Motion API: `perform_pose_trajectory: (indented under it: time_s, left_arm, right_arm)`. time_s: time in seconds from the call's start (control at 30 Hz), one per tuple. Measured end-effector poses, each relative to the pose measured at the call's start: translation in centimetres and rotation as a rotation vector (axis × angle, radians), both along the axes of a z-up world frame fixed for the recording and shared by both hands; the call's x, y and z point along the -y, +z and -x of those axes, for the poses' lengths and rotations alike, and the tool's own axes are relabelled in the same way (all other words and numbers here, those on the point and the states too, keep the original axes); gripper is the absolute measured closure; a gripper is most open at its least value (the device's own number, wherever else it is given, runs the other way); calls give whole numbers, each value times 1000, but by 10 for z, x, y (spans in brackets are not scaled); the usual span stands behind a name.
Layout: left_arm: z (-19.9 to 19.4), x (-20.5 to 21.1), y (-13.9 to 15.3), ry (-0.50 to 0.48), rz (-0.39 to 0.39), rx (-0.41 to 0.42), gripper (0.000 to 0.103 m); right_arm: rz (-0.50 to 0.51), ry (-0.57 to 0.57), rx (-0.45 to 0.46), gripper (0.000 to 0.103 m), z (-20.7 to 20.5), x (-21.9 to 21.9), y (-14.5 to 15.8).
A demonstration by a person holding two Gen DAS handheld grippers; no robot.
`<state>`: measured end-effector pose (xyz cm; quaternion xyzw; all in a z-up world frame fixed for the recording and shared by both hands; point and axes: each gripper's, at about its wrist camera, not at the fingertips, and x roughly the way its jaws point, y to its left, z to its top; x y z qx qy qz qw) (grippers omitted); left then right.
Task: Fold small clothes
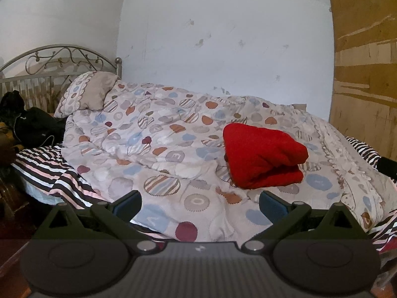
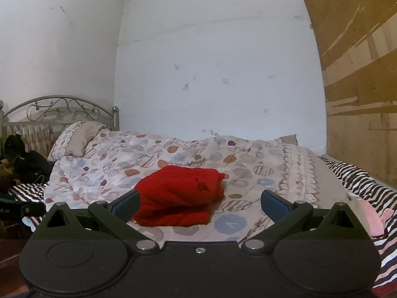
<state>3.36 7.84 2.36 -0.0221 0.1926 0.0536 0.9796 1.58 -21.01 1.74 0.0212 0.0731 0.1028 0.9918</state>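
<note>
A red garment lies folded in a thick bundle on the patterned quilt of a bed. It also shows in the right wrist view, just beyond the fingers. My left gripper is open and empty, held back from the bed with the garment ahead and to its right. My right gripper is open and empty, with the garment ahead and slightly left, close to its left finger.
A pillow and a metal headboard are at the far left. Dark clothes lie left of the quilt. A striped sheet shows at the bed edges, with a pink item at right. A brown board stands at right.
</note>
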Motion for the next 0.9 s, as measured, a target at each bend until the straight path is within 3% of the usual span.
perform_pose_trajectory:
  time_s: [0.9]
  left_arm:
    - [1, 12, -2, -32, -12, -26, 0]
  right_arm:
    - [0, -4, 8, 0, -1, 1, 0]
